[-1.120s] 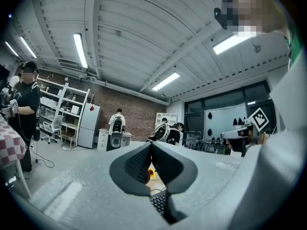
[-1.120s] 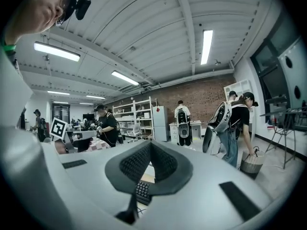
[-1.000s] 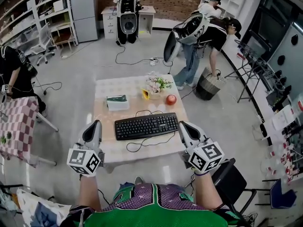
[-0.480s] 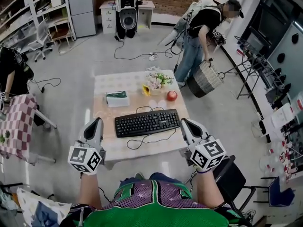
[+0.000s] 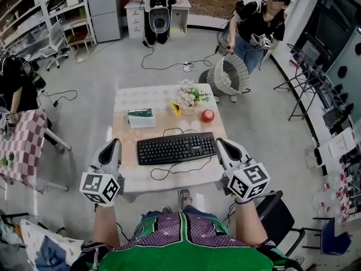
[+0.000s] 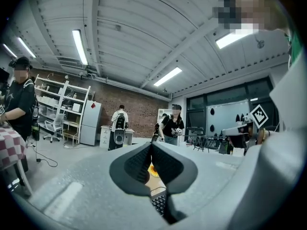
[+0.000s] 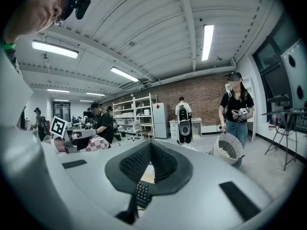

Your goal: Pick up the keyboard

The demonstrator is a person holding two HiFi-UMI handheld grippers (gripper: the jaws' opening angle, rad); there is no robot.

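Note:
A black keyboard [image 5: 176, 148] lies flat across the low table [image 5: 131, 180], its cable looping toward the near edge. My left gripper [image 5: 113, 146] hovers just off the keyboard's left end, shut, nothing in it. My right gripper [image 5: 221, 144] sits close beside the keyboard's right end, also shut and empty. In the left gripper view the closed jaws let only a sliver of keyboard [image 6: 159, 202] show below them. The right gripper view shows the same: a strip of keys [image 7: 142, 193] under the shut pads.
On the table behind the keyboard are a tissue box [image 5: 140, 118], a flower pot [image 5: 188, 99] and a red apple [image 5: 207, 116]. A person with a woven basket [image 5: 228, 75] stands beyond the table. A checkered table [image 5: 17, 145] is at left, a chair [image 5: 275, 214] at right.
The right gripper has edged slightly toward the keyboard's right end. The person in the background has turned and carried the basket further back. The left gripper has stayed put.

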